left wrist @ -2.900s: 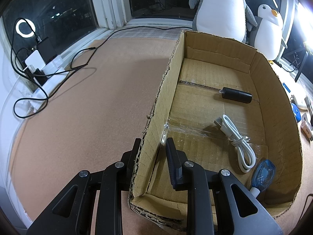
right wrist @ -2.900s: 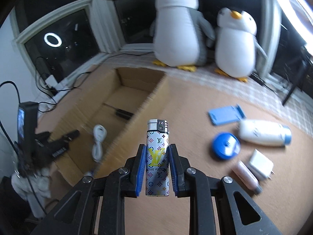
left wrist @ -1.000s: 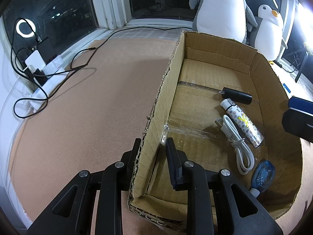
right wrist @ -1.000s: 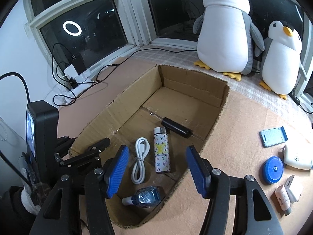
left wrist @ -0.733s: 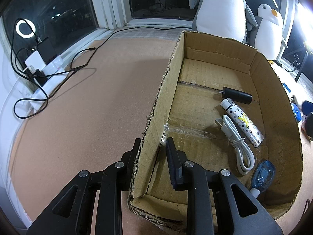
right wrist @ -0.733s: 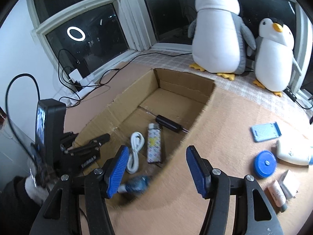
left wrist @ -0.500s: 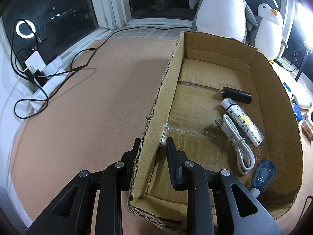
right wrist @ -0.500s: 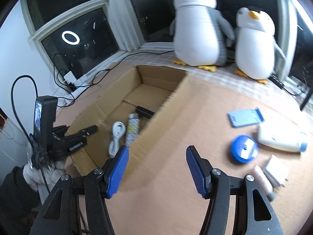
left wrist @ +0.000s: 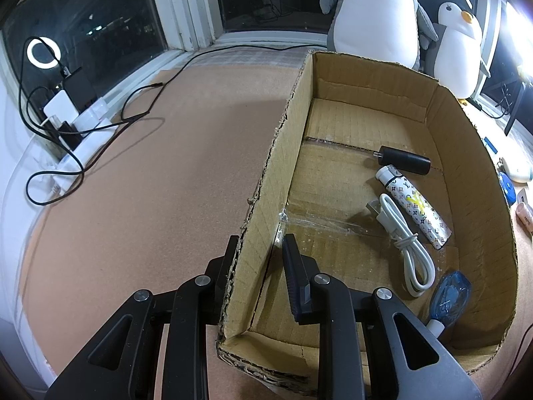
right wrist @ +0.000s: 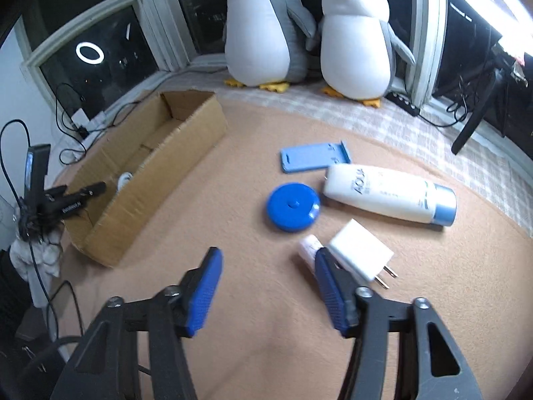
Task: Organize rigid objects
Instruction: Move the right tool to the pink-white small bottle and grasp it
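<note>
A cardboard box (left wrist: 479, 180) holds a patterned lighter (left wrist: 414, 206), a black cylinder (left wrist: 404, 160), a coiled white cable (left wrist: 406, 240) and a small blue bottle (left wrist: 449, 296). My left gripper (left wrist: 263, 260) straddles the box's left wall, shut on it. My right gripper (right wrist: 266, 256) hangs open and empty over the tan cloth. Ahead of it lie a blue round disc (right wrist: 293, 206), a white bottle (right wrist: 389, 196), a blue phone stand (right wrist: 314, 158) and a white charger plug (right wrist: 361, 253). The right finger partly hides a small pale tube (right wrist: 308, 245).
Two plush penguins (right wrist: 263, 26) (right wrist: 356, 40) sit at the back by the window. A power strip with black cables (left wrist: 66, 113) lies at the far left edge. The box (right wrist: 156, 180) stands to the left of my right gripper.
The right gripper let go of the lighter inside the box, opened, then swung right and down toward the loose items. The left gripper has kept its hold on the box wall.
</note>
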A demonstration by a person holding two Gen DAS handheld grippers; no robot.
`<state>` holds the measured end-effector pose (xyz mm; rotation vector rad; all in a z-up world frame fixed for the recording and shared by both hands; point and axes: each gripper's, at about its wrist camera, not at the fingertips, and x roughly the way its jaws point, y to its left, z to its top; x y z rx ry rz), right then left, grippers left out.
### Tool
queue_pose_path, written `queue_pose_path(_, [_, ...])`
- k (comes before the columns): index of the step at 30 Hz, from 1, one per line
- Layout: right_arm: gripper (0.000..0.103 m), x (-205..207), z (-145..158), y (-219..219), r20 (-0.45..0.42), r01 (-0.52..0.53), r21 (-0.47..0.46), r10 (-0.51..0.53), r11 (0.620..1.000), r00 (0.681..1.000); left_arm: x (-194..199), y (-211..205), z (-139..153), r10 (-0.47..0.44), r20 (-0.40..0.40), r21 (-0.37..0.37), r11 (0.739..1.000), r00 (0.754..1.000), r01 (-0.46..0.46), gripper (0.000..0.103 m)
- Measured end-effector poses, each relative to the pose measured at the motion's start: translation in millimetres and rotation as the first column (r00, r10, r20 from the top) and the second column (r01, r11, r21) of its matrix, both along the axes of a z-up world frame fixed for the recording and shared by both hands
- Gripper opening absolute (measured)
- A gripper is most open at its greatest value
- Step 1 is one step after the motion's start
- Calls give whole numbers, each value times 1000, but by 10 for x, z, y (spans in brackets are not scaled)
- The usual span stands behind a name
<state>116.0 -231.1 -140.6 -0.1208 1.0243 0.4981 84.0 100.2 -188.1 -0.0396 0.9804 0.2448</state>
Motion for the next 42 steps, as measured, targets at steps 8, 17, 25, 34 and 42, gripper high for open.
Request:
queue_pose_path(8, [38, 88, -183, -86, -12, -12, -84, 11, 996, 1000, -1, -2, 0, 0, 0, 0, 1000, 1000, 0, 23])
queue_pose_path(17, [33, 195, -285, -94, -25, -15, -110, 12, 994, 1000, -1, -3, 0, 0, 1, 0, 1000, 1000, 0, 23])
queue_pose_path(25, [23, 234, -412, -82, -54, -10, -123, 4, 992, 999, 0, -5, 0, 0, 1, 0, 1000, 1000, 0, 23])
queue_pose_path(34, [18, 218, -419, -103, -60, 24, -121, -32, 992, 998, 0, -6, 0, 1, 0, 0, 1000, 1000, -1, 23])
queue_pose_path(42, [18, 164, -415, -85, -67, 91, -111, -99, 990, 993, 1, -10, 1, 1, 1, 0, 1000, 1000, -1, 23])
